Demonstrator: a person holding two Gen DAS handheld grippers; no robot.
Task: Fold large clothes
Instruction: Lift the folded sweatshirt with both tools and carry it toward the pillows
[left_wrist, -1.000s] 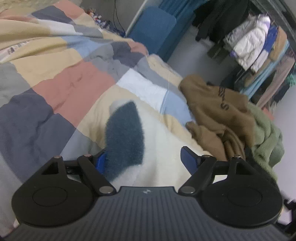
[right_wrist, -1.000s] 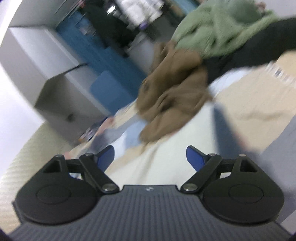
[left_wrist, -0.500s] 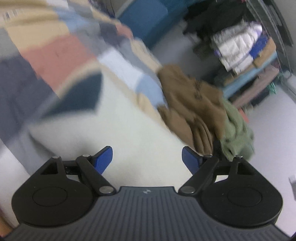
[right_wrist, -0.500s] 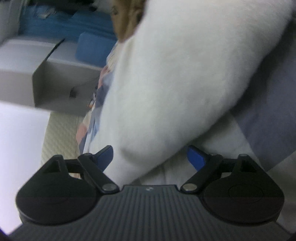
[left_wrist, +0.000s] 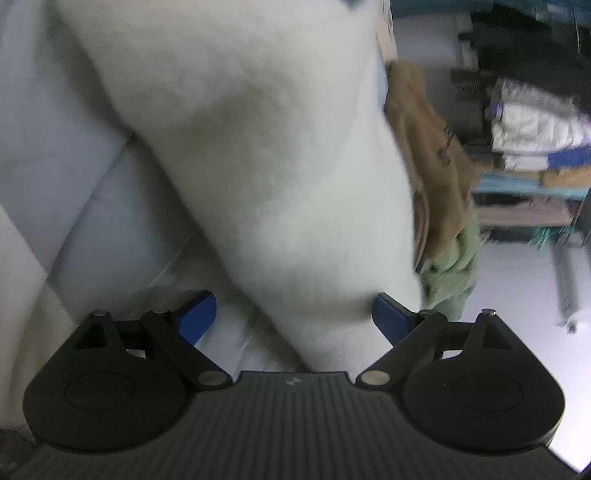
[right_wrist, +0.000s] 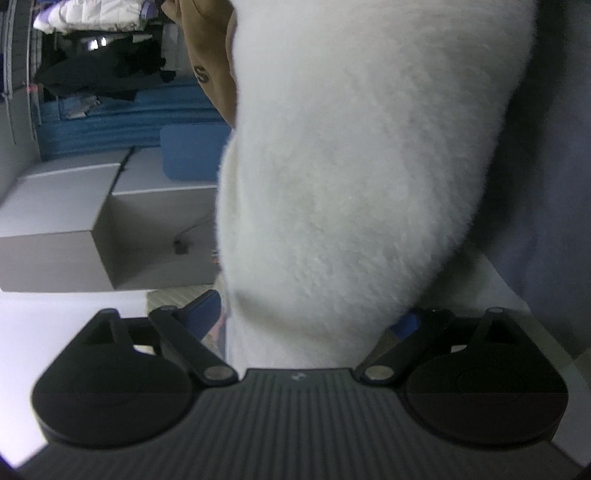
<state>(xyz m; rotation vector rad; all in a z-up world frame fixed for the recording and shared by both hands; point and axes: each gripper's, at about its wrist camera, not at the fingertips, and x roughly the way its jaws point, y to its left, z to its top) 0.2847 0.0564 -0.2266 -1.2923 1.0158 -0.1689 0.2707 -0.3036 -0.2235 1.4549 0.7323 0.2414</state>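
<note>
— What is at the right of the left wrist view?
— A brown top (left_wrist: 428, 155), a green one (left_wrist: 452, 273) below it, and shelves (left_wrist: 532, 147) full of folded things.
— And on the left of the right wrist view?
— Gray boxes (right_wrist: 74, 221), a blue cushion (right_wrist: 192, 151) above them, and dark clothes (right_wrist: 99, 70) at the upper left.

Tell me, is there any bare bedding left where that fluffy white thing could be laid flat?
Bare bedding shows left of the white fleece garment, running down toward the left gripper. The fleece's other side is crowded: a brown garment and a green one lie bunched against it.
</note>
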